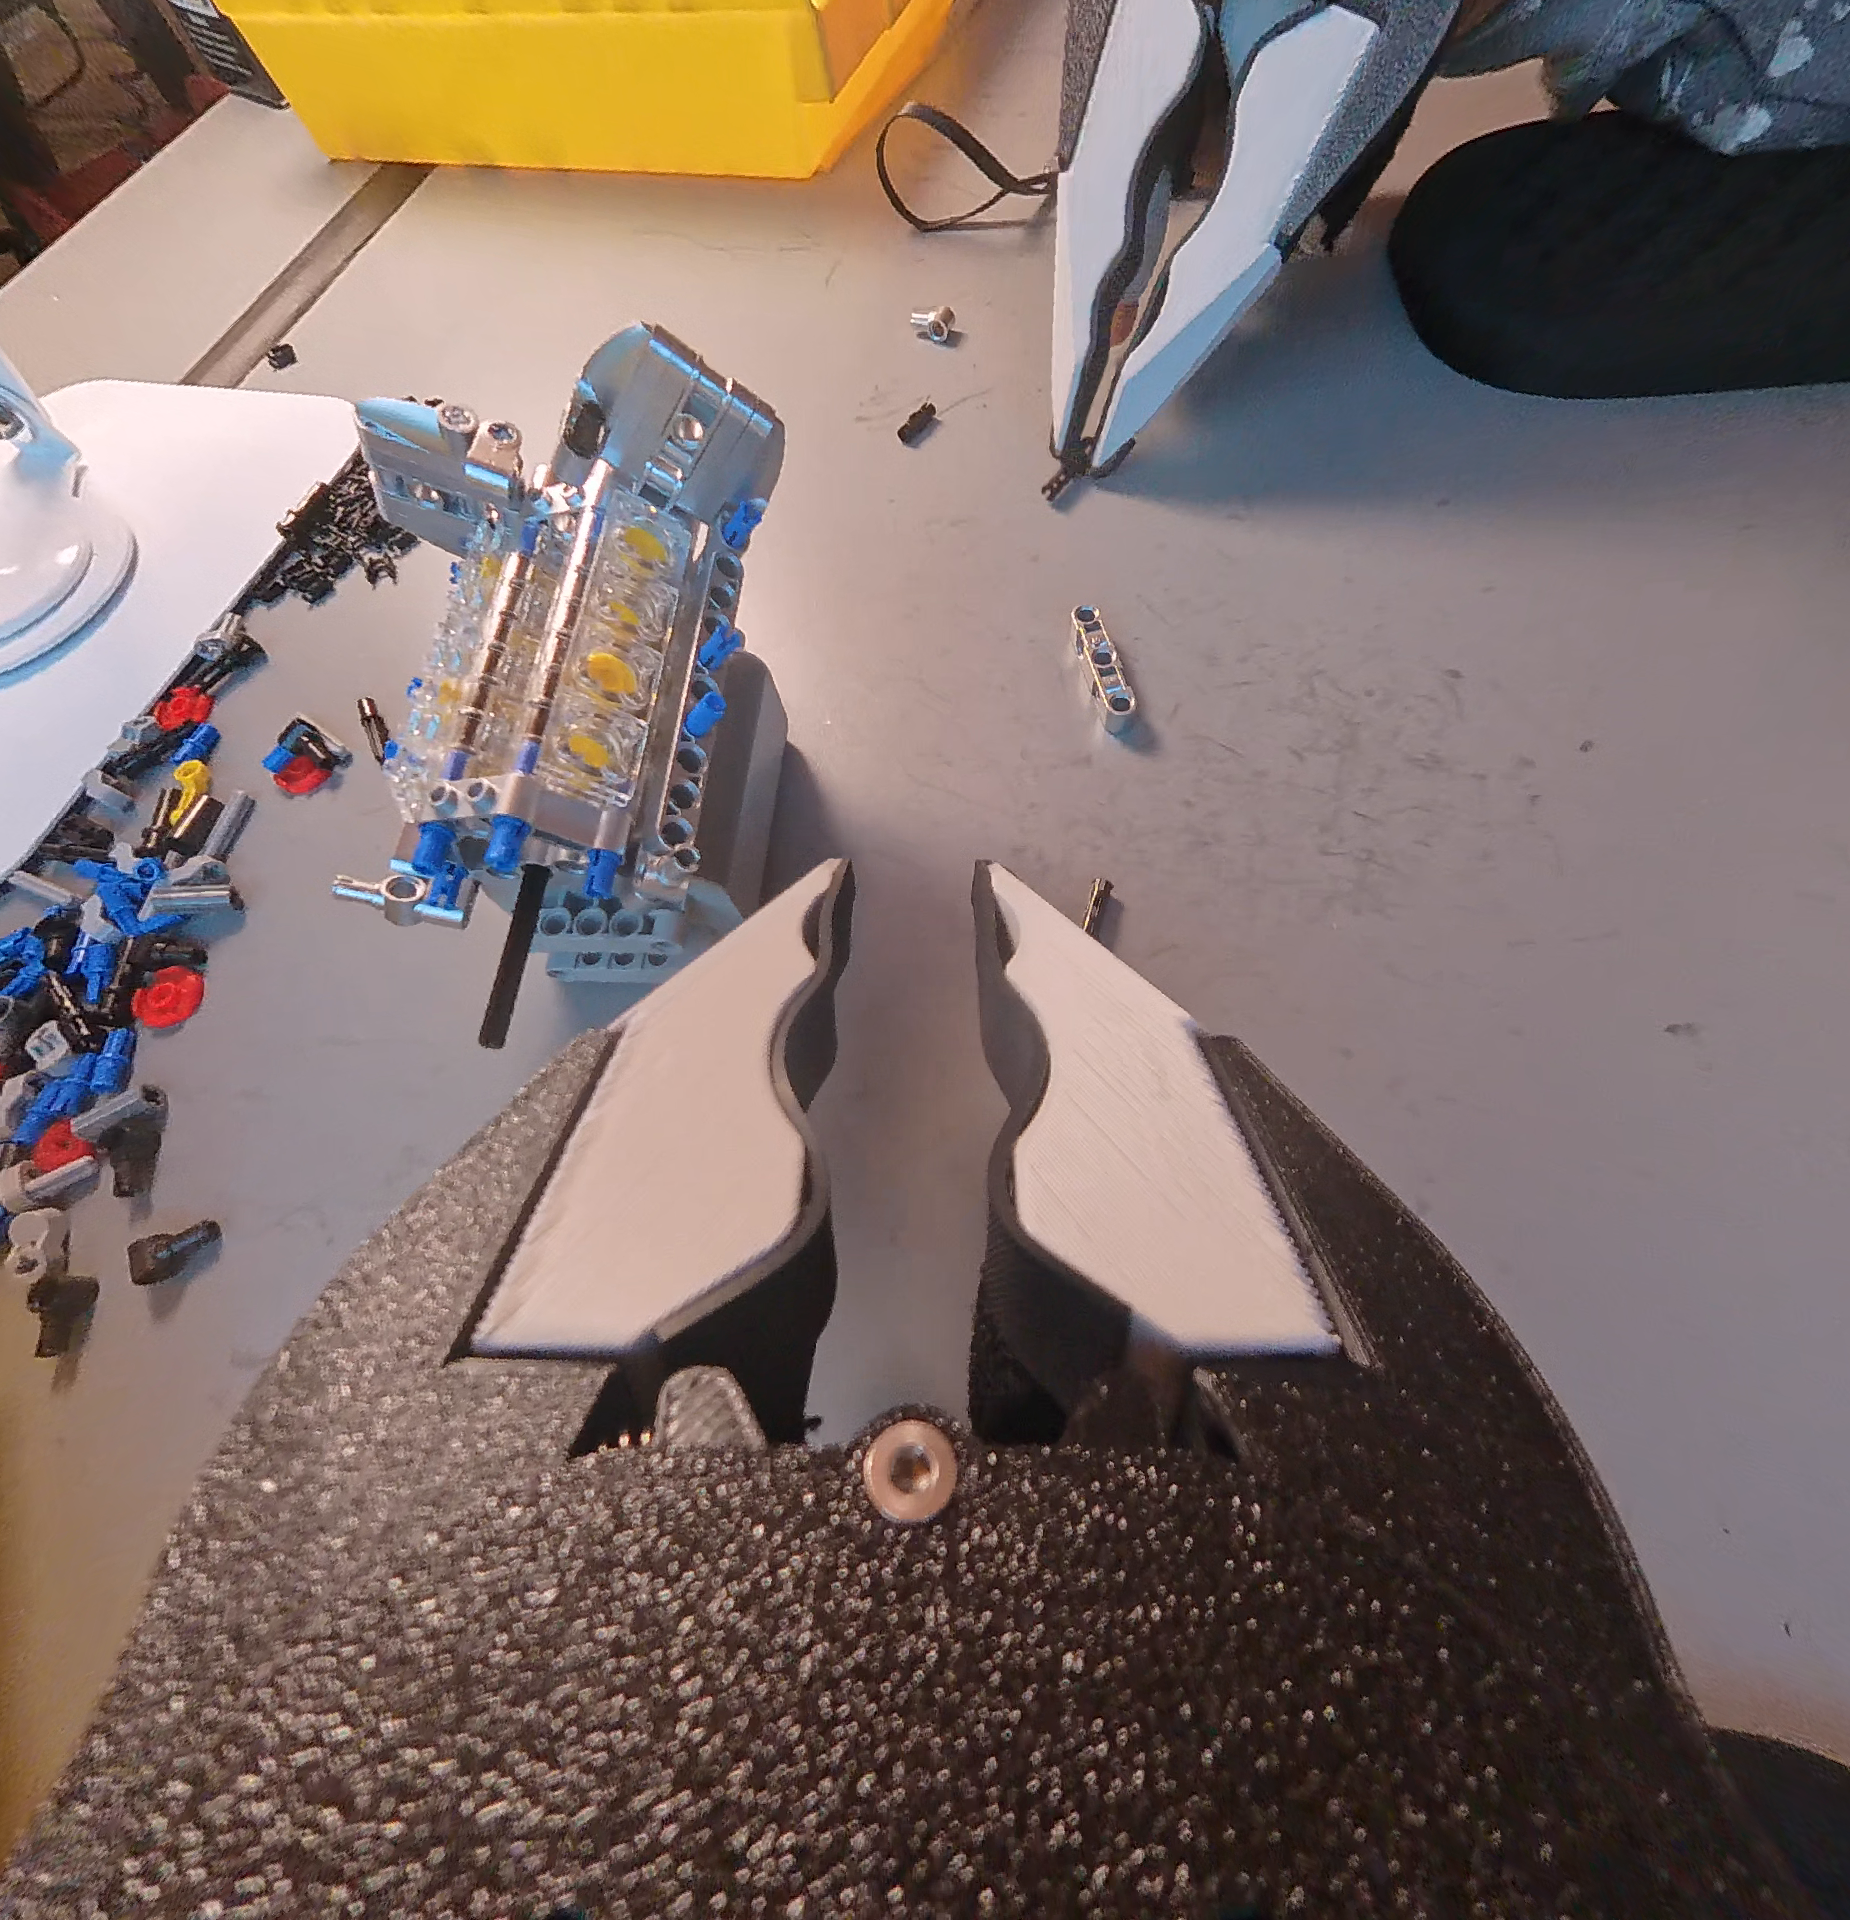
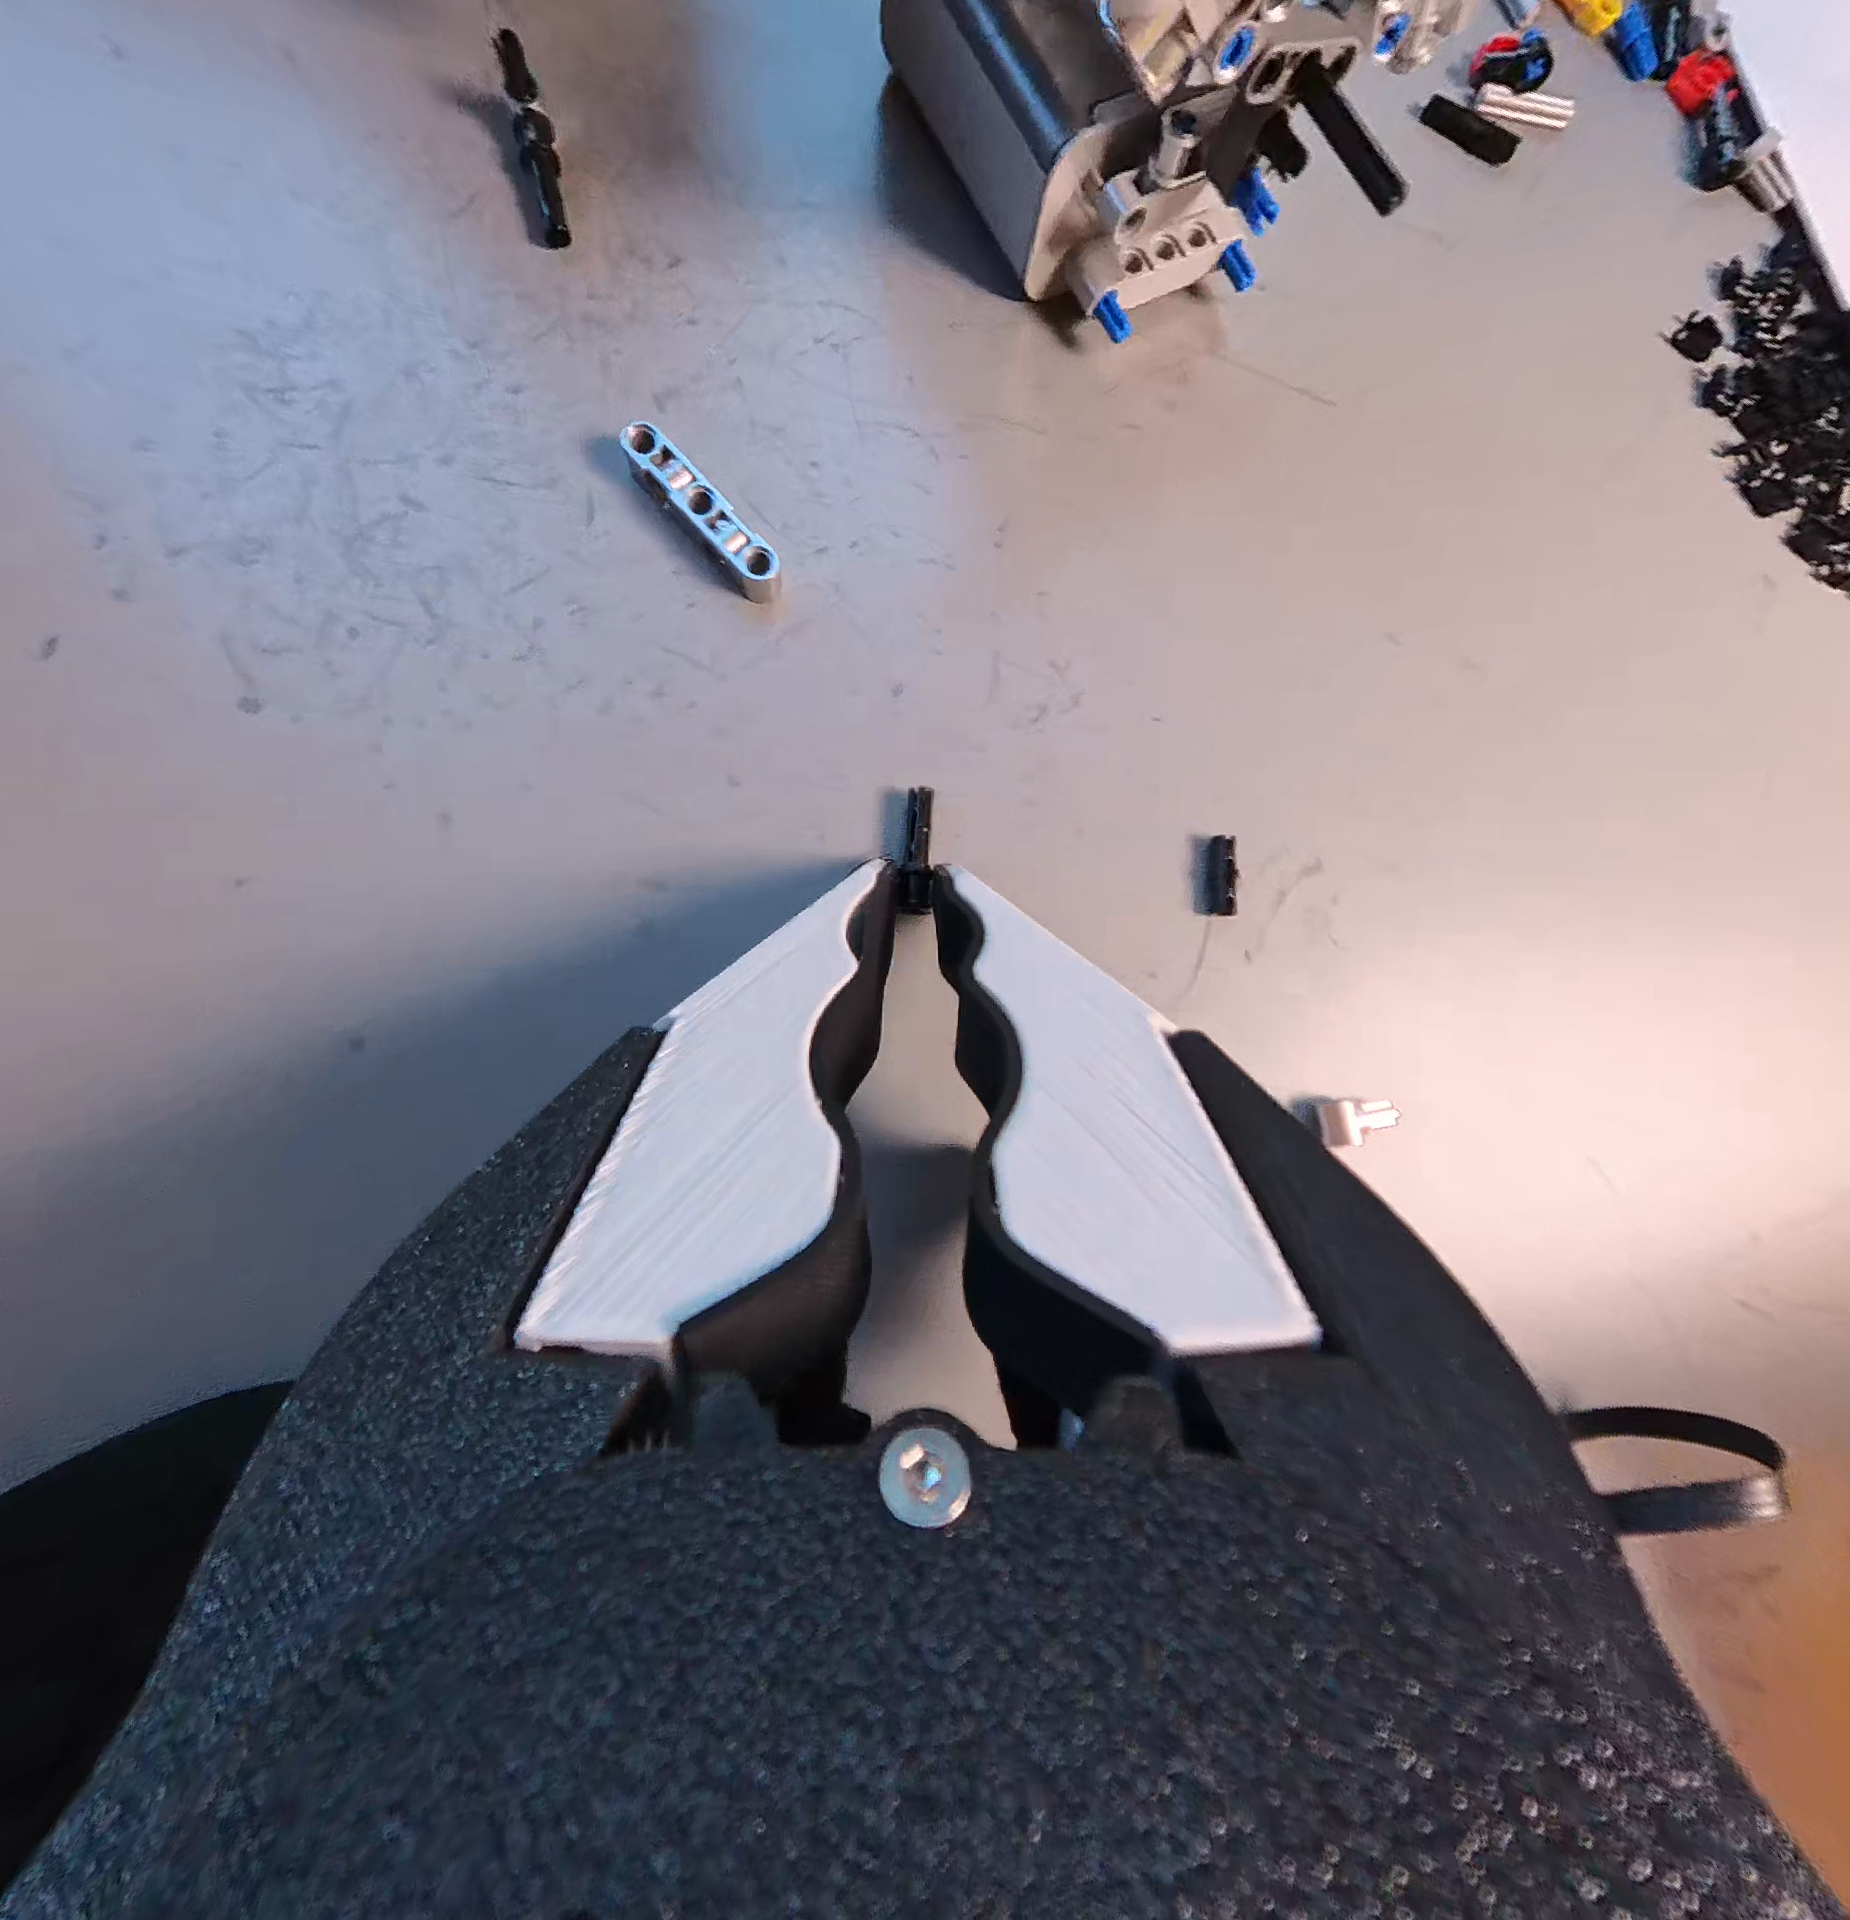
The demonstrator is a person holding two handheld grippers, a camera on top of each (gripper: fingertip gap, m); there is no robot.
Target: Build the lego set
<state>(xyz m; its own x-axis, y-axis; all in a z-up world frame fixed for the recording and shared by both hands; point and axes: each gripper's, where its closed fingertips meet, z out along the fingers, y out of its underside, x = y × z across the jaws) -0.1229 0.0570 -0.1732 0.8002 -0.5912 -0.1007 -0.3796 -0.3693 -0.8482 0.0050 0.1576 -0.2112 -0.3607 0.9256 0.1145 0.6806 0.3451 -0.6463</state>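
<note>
My right gripper (image 2: 913, 871) is shut on a small black pin (image 2: 916, 831) whose tip sticks out past the fingertips, close above the grey table. It also shows in the left wrist view (image 1: 1082, 462) at the far right, tips down, the pin (image 1: 1056, 480) at its tips. My left gripper (image 1: 913, 878) is open and empty, just right of a grey brick-built engine model (image 1: 578, 665) with clear cylinder blocks, yellow pistons and blue pins. The model shows at the top of the right wrist view (image 2: 1129, 156).
A grey five-hole beam (image 1: 1106, 670) (image 2: 701, 511) lies on the grey table (image 1: 1420, 935). Loose black pins (image 2: 531, 135) (image 2: 1217, 873) lie about. A pile of small blue, black and red parts (image 1: 79, 997), a white stand base (image 1: 121, 582) and a yellow bin (image 1: 588, 73) are at the left. My right fingertips sit around 20 centimetres from my left ones.
</note>
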